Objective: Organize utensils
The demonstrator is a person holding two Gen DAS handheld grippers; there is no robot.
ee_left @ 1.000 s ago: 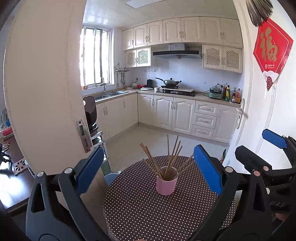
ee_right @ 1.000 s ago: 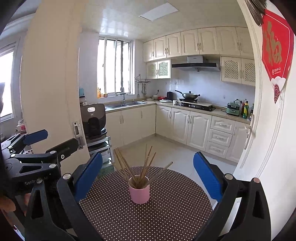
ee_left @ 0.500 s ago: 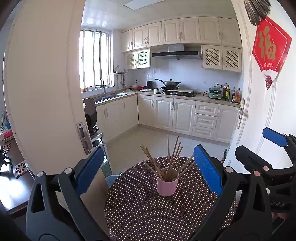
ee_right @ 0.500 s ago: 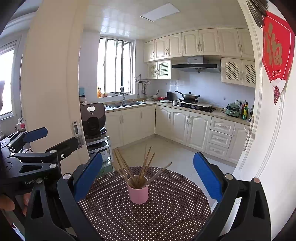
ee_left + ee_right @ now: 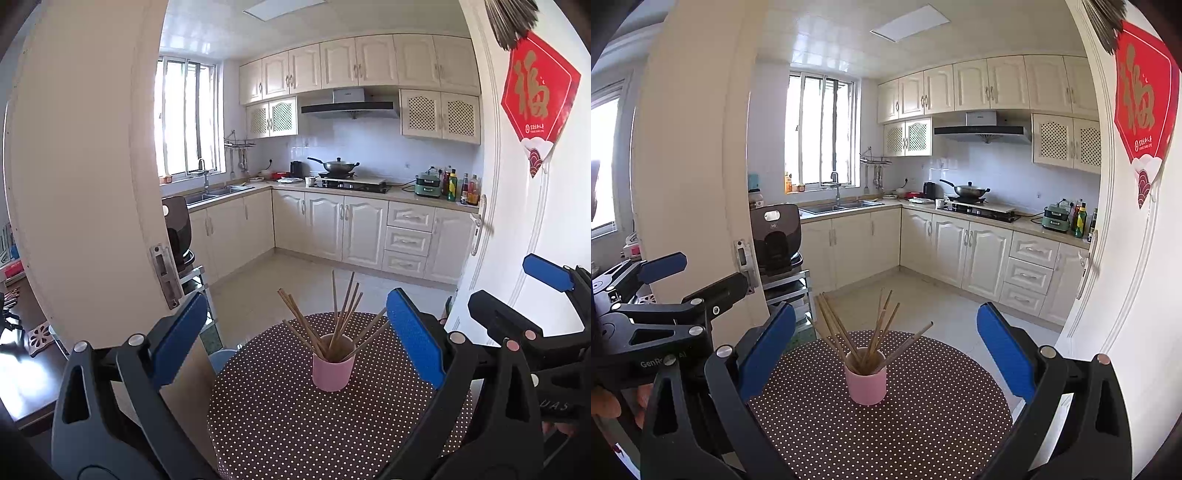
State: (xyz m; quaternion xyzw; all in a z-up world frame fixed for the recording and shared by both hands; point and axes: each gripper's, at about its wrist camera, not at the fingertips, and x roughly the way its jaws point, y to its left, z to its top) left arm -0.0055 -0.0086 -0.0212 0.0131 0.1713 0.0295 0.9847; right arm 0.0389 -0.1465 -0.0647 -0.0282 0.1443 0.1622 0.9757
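A pink cup [image 5: 331, 368] [image 5: 866, 381] stands upright near the middle of a round table [image 5: 280, 424] [image 5: 820, 432] with a brown polka-dot cover. Several wooden chopsticks [image 5: 341, 314] [image 5: 875, 334] fan out of the cup. My left gripper [image 5: 295, 341] hangs open in front of the cup, holding nothing. My right gripper [image 5: 886, 349] is open too, a little above and short of the cup, with nothing between its blue pads. Each gripper shows in the other's view, at the outer edge.
An open white door [image 5: 81, 177] stands to the left of the table, another door [image 5: 535, 229] with a red paper hanging [image 5: 535, 92] to the right. Beyond lies a kitchen with cream cabinets [image 5: 362, 229], a sink [image 5: 218, 192] and a wok [image 5: 334, 165]. A dark appliance [image 5: 775, 236] sits on a rack.
Both views have shifted only slightly; the cup sits a touch lower and closer. Both grippers stay open and the chopsticks have not moved.
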